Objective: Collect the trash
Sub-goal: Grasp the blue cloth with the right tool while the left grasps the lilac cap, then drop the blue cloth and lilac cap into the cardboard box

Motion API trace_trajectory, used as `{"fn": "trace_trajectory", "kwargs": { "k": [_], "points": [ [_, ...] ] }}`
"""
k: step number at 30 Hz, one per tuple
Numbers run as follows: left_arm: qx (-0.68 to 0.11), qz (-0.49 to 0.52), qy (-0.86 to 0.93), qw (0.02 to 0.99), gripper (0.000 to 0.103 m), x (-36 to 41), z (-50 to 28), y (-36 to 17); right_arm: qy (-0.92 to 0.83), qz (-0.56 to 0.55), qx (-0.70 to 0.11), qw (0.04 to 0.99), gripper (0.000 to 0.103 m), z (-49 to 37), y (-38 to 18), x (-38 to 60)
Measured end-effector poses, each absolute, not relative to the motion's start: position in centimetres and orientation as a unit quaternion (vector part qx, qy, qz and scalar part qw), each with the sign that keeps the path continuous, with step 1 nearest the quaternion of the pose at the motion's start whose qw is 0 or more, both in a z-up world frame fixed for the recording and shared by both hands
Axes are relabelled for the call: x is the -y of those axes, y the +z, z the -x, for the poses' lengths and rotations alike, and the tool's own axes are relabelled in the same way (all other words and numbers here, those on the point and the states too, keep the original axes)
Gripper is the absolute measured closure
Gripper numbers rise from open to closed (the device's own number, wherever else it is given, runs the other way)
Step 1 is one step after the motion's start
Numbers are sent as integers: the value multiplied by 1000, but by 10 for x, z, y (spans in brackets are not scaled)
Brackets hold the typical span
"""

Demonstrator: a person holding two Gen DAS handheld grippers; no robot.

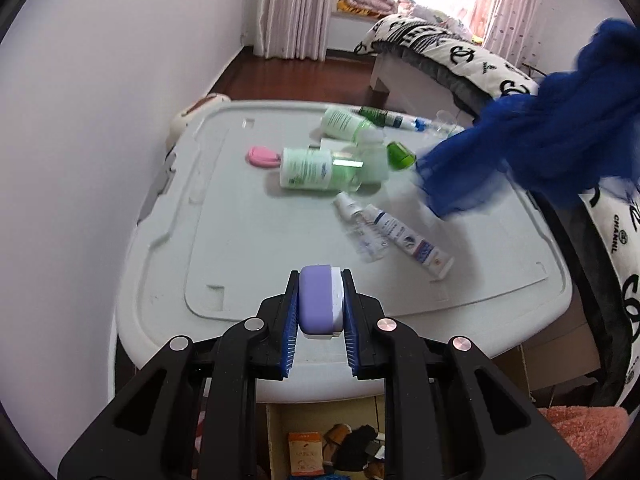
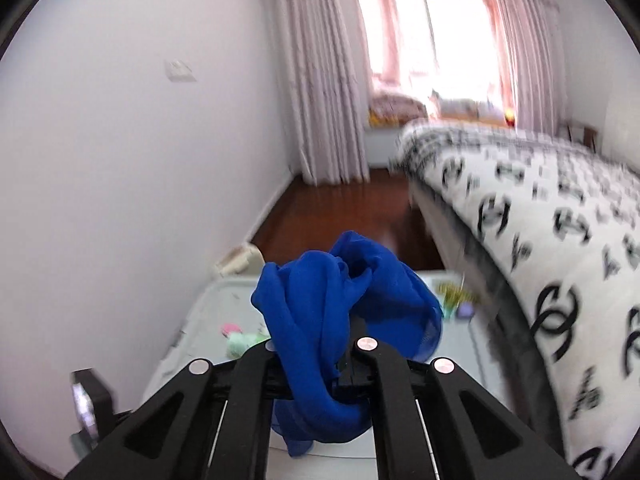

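Pinched in the left claw [image 1: 320,312] is a purple-and-white block [image 1: 320,304], above the surface [image 1: 240,240]. A blue cloth [image 2: 340,312] is clamped in the right claw [image 2: 320,364]. Bottles [image 1: 320,168] and tubes [image 1: 408,236] are judged still uncollected.

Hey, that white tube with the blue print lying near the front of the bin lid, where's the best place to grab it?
Grip the white tube across its middle, coming from above: it lies flat on the bin lid, and a clear spray bottle lies close along one side.
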State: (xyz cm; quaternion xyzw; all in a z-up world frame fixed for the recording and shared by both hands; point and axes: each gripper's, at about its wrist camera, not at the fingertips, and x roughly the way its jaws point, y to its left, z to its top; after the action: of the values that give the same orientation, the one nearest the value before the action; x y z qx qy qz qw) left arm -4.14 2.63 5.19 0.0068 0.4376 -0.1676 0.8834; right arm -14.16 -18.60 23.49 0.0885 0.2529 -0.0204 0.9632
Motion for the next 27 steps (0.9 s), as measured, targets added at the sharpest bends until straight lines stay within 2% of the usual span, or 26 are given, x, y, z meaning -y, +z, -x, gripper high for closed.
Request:
{"fn": "trace_trajectory", "kwargs": {
  "k": [5, 10, 15, 18, 19, 20, 21, 22, 23, 25, 27],
  "points": [
    [-428, -11, -184, 885, 84, -33, 72, 78, 13, -87, -212, 973, 98, 217, 273, 182],
    [-438, -55, -222, 869, 84, -40, 130, 86, 33, -66, -221, 973, 98, 278, 267, 168],
    [-476, -84, -240, 842, 84, -45, 174, 66, 61, -62, -290, 953, 98, 319, 211, 147],
    [-531, -101, -228, 810, 83, -38, 184, 22, 72, -82, -351, 930, 97, 321, 162, 140],
    [-552, -102, -233, 795, 75, -35, 184, 8, 74, -92, -385, 915, 96, 316, 134, 139],
    [-580, -104, -230, 774, 63, -30, 184, -14, 72, -93, -408, 905, 91, 312, 114, 136],
    [-598, -103, -228, 761, 31, -27, 183, -28, 56, -95, -434, 894, 73, 306, 89, 136],
    [-618, -100, -228, 746, 23, -25, 182, -49, 44, -98, -453, 885, 58, 304, 70, 135],
    [-633, -101, -223, 734, 23, -22, 181, -65, 37, -100, -482, 870, 42, 298, 41, 134],
    [-677, -97, -220, 695, 23, -16, 178, -92, 15, -85, -516, 852, 44, 292, 2, 131],
    [-685, -88, -223, 688, 23, -14, 175, -97, 5, -83, -555, 828, 47, 287, -29, 130]
  ]
}}
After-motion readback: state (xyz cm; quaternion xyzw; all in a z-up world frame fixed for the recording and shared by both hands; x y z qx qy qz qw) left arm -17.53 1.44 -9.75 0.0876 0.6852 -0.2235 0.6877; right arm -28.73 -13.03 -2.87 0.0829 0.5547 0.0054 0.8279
